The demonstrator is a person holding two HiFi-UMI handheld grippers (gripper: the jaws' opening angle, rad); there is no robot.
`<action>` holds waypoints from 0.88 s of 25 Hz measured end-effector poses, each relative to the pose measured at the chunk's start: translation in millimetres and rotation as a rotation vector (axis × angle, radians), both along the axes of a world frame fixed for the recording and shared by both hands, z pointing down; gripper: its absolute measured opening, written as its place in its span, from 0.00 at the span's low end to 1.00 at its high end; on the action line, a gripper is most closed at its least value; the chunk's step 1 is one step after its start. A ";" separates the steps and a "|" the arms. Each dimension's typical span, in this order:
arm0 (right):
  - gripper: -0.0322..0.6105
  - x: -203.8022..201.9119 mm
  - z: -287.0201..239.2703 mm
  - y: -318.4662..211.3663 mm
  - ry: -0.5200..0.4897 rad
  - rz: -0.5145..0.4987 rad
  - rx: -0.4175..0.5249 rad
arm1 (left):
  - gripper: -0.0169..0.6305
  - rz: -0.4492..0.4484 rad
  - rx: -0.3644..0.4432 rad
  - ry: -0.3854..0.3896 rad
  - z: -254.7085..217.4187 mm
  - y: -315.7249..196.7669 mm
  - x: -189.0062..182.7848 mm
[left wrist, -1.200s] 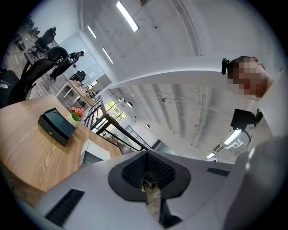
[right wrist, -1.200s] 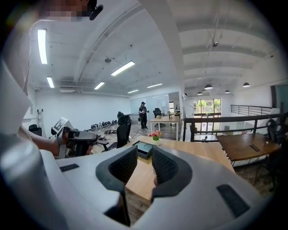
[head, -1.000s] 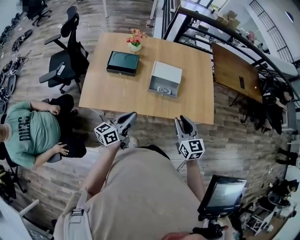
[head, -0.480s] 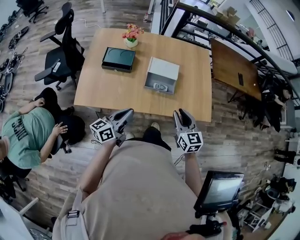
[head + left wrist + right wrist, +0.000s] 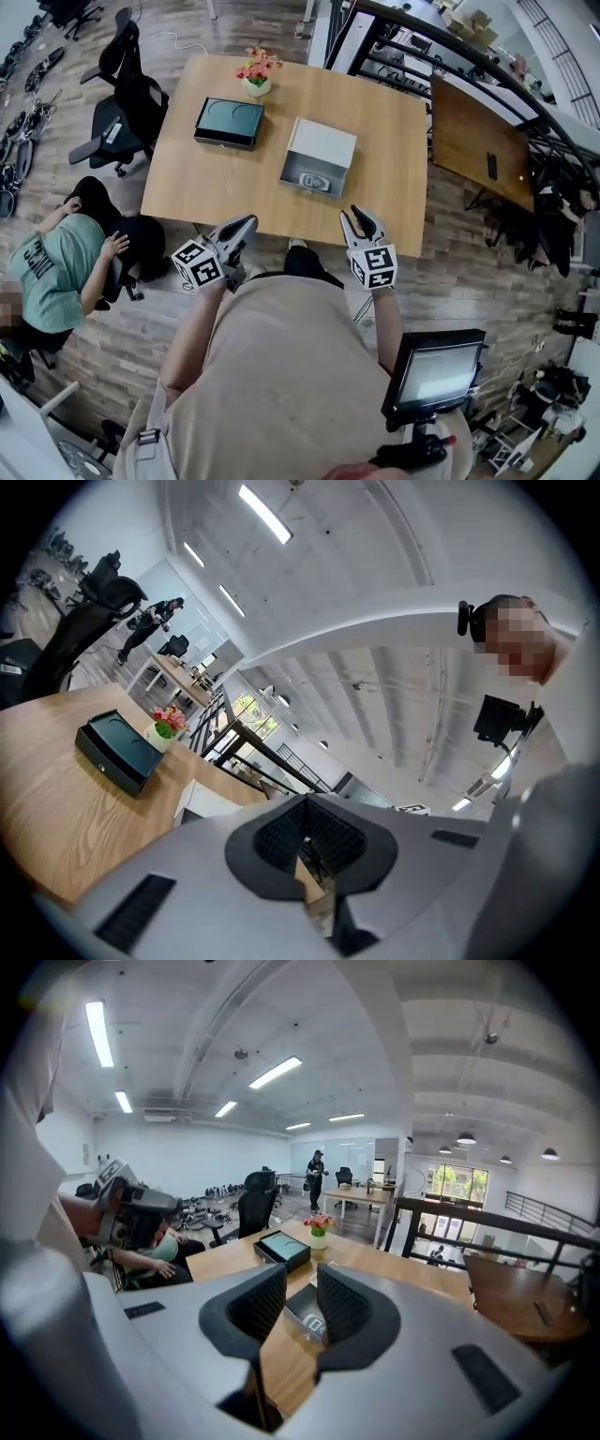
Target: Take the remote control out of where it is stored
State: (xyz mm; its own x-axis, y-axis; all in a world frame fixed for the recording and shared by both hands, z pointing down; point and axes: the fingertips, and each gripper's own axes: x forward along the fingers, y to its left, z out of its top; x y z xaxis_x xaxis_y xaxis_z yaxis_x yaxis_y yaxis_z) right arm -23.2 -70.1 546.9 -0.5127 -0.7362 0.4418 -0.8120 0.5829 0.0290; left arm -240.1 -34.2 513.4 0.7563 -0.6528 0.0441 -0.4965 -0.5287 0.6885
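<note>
Fingers point(image 5: 258, 1302) of the right gripper point(image 5: 361, 218) sat nearly together and empty, the left gripper point(image 5: 247, 224) fully closed on nothing; the remote control point(image 5: 315, 181) lay ahead of both in the grey box point(image 5: 323, 145) (open end facing them), nearer the right, its long axis seemingly crosswise

Head view: steeply down; gripper views: fwd along left tongs point(image 5: 246, 222), right tongs point(image 5: 359, 217); table point(image 5: 384, 122) shared.
</note>
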 end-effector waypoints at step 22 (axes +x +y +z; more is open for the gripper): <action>0.31 25.0 197.4 -131.7 0.465 -0.642 -0.270 | 0.04 -0.385 -0.104 -0.174 22.5 -63.5 37.4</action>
State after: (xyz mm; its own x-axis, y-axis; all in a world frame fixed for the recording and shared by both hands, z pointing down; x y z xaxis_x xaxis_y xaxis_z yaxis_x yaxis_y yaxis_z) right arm 1.8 -201.8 744.2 -0.5180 -0.2017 0.8313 -0.2600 0.9630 0.0717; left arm -202.7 -97.6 535.9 0.4338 -0.8713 0.2297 -0.7574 -0.2145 0.6167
